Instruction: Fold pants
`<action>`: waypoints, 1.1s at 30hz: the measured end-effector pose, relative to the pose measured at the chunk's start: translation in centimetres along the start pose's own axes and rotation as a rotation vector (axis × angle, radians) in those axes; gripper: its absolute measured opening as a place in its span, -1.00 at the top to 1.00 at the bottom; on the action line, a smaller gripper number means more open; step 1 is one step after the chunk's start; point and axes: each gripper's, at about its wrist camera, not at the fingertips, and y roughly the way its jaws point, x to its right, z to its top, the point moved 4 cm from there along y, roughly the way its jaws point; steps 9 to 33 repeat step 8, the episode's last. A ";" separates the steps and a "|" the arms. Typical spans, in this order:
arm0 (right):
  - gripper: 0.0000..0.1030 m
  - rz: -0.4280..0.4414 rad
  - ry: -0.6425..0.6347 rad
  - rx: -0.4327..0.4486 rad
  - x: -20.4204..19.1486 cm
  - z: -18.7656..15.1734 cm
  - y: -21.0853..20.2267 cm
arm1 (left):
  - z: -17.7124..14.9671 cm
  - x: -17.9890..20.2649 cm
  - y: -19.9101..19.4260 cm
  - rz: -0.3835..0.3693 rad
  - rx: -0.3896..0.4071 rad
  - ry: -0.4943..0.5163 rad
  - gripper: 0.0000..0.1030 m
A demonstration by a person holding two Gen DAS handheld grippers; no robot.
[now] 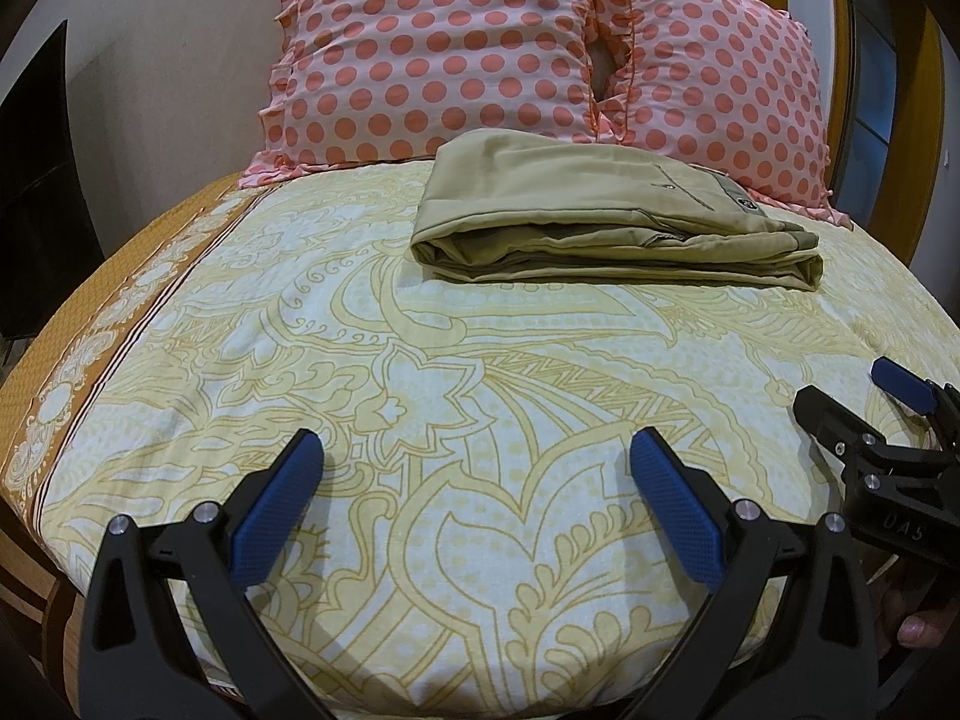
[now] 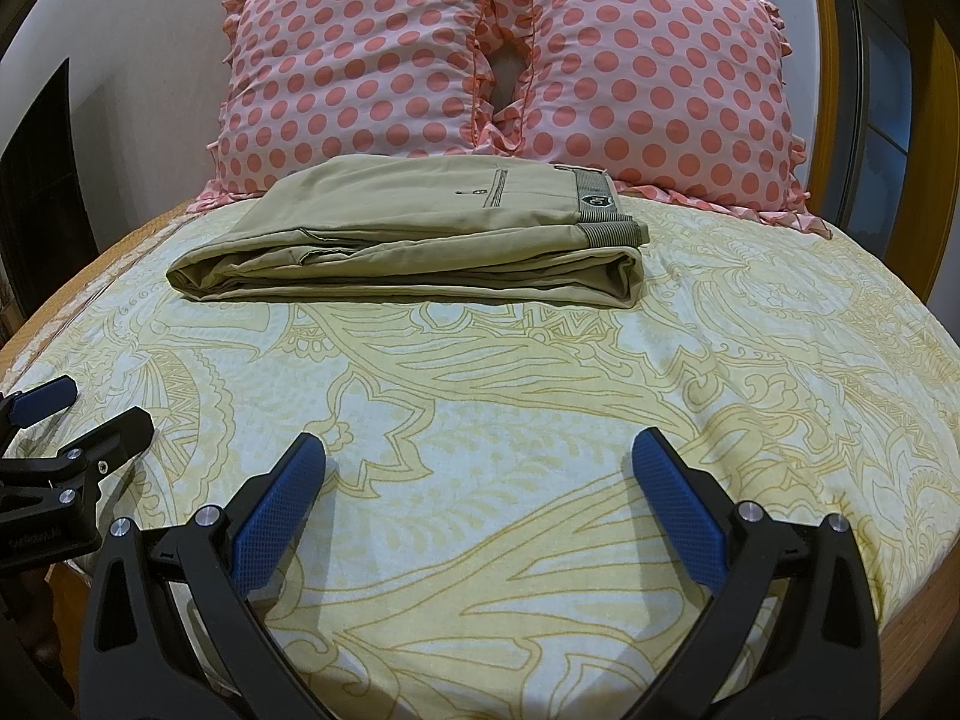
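Near the front edge of the bed (image 1: 420, 360), the left gripper (image 1: 477, 450) hovers over the patterned sheet with its blue-padded fingers (image 1: 276, 510) spread wide apart and nothing between them. The right gripper (image 2: 478, 450) hovers beside it over the same edge of the bed, fingers likewise spread apart and holding nothing. Each gripper appears at the side of the other's view. The pants (image 2: 414, 240) lie folded into a flat khaki stack farther up the bed, well apart from both grippers, waistband to the right. Two pink dotted pillows (image 2: 360, 72) stand at the head of the bed, just behind the pants.
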 end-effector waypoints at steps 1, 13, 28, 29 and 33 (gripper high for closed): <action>-0.97 0.000 0.000 0.000 0.0 0.0 0.0 | 0.0 0.0 0.0 0.000 0.001 0.001 -0.97; -0.97 0.000 0.000 0.001 0.0 0.0 0.0 | 0.0 0.2 0.0 0.003 0.005 -0.001 -0.97; -0.97 0.000 0.000 0.001 0.0 0.0 0.0 | 0.0 0.2 0.0 0.003 0.005 -0.001 -0.97; -0.97 0.000 0.000 0.001 0.0 0.0 0.0 | 0.0 0.2 0.0 0.003 0.005 -0.001 -0.97; -0.97 0.000 0.000 0.001 0.0 0.0 0.0 | 0.0 0.2 0.0 0.003 0.005 -0.001 -0.97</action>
